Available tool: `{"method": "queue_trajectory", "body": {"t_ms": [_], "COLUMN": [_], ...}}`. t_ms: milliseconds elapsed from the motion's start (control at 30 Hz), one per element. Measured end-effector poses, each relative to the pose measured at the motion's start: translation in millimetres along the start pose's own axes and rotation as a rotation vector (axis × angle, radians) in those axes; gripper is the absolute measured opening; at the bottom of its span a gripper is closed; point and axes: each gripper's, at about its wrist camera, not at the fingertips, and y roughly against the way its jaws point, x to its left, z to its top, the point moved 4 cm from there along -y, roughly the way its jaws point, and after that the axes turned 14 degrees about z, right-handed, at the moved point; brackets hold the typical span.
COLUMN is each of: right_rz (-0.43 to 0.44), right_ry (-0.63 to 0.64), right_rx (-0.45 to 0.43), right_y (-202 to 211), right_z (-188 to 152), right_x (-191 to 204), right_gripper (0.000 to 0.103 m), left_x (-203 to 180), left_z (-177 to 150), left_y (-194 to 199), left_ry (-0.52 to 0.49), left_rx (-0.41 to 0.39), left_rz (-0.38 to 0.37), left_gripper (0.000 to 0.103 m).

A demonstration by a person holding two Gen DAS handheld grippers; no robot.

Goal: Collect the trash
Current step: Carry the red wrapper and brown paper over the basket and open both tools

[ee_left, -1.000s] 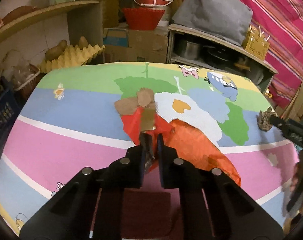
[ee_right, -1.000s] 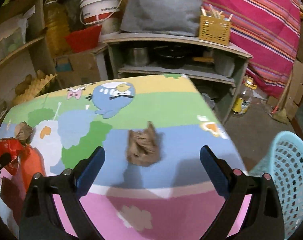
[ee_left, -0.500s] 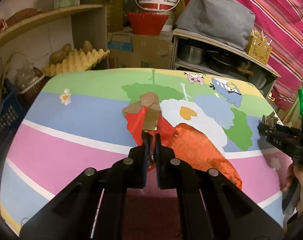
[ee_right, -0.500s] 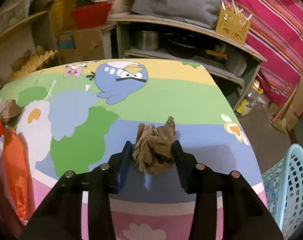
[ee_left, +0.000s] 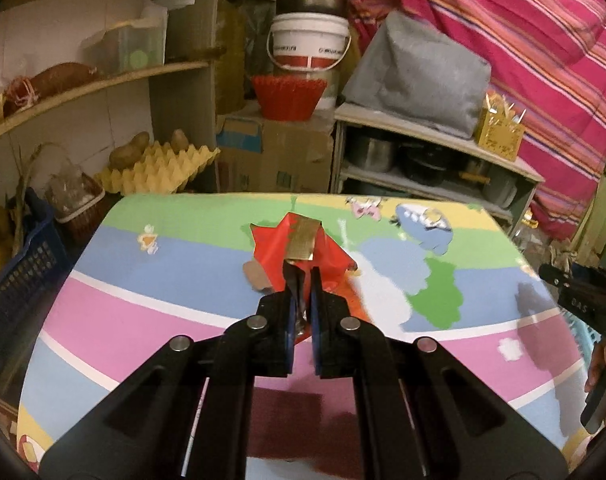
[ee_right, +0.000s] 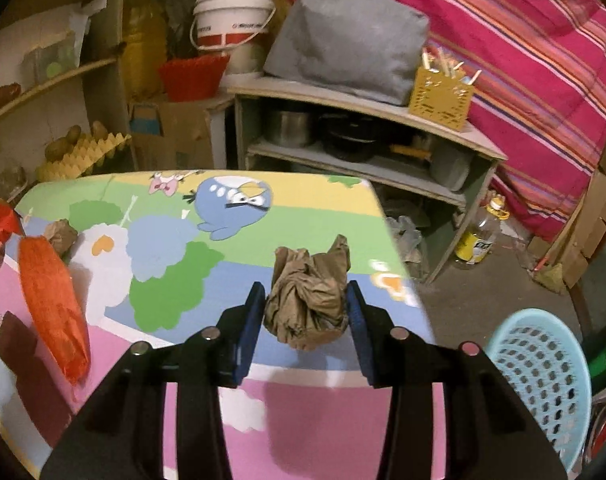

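My left gripper (ee_left: 301, 280) is shut on a red foil wrapper (ee_left: 303, 246) with a gold strip and holds it lifted above the colourful table (ee_left: 151, 312). My right gripper (ee_right: 306, 300) is shut on a crumpled brown paper ball (ee_right: 307, 294) and holds it above the table's right edge. A second brown paper scrap (ee_right: 61, 233) and an orange wrapper (ee_right: 53, 304) lie on the table at the left. The brown scrap also shows in the left wrist view (ee_left: 255, 276), just left of the fingers.
A light blue mesh basket (ee_right: 543, 384) stands on the floor right of the table. A dark red patch (ee_right: 19, 352) lies at the table's near left. Shelves with pots (ee_right: 343, 140), a bucket (ee_right: 233, 20) and egg trays (ee_left: 159, 170) stand behind.
My left gripper has lifted the red wrapper off the table, leaving the brown scrap behind. My right gripper moved in, shut on the brown paper ball and raised it.
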Motion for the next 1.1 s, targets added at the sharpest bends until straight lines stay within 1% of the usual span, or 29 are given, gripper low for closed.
{"method": "queue_trajectory", "body": {"t_ms": [100, 333, 467, 633, 800, 900, 1100], "right_rz": [-0.012, -0.033, -0.046, -0.081, -0.117, -0.140, -0.152], "right_ry": [-0.020, -0.093, -0.120, -0.144, -0.203, -0.239, -0.303], "right_rx": [-0.010, -0.054, -0.044, -0.042, -0.060, -0.067, -0.096], "right_y": [16.0, 56.5, 69.6, 87.0, 110.3, 119.8, 135.8], "right_z": [-5.2, -17.8, -31.6, -47.9, -63.5, -71.0, -82.2], "right_x": [-20.1, -74.8, -102.4, -137.8, -182.6, -206.5, -238.4], "right_gripper": [0.042, 0.042, 0.042, 0.042, 0.042, 0.042, 0.042], "left_x": [-14.7, -63.8, -99.6, -156.2, -212.4, -246.9, -314.3], "left_z": [3.6, 6.7, 2.5, -3.7, -9.6, -15.7, -34.4], "left_y": [13.4, 40.1, 51.8, 61.7, 74.3, 81.0, 99.5], "left_ry": [-0.016, -0.056, -0.075, -0.111, -0.159, -0.187, -0.244], "left_rx": [-0.018, -0.052, -0.059, -0.057, -0.074, -0.071, -0.066], "left_rz": [-0.003, -0.033, -0.071, -0.144, -0.214, -0.260, -0.359], "left_gripper": [0.005, 0.005, 0.005, 0.005, 0.005, 0.005, 0.005]}}
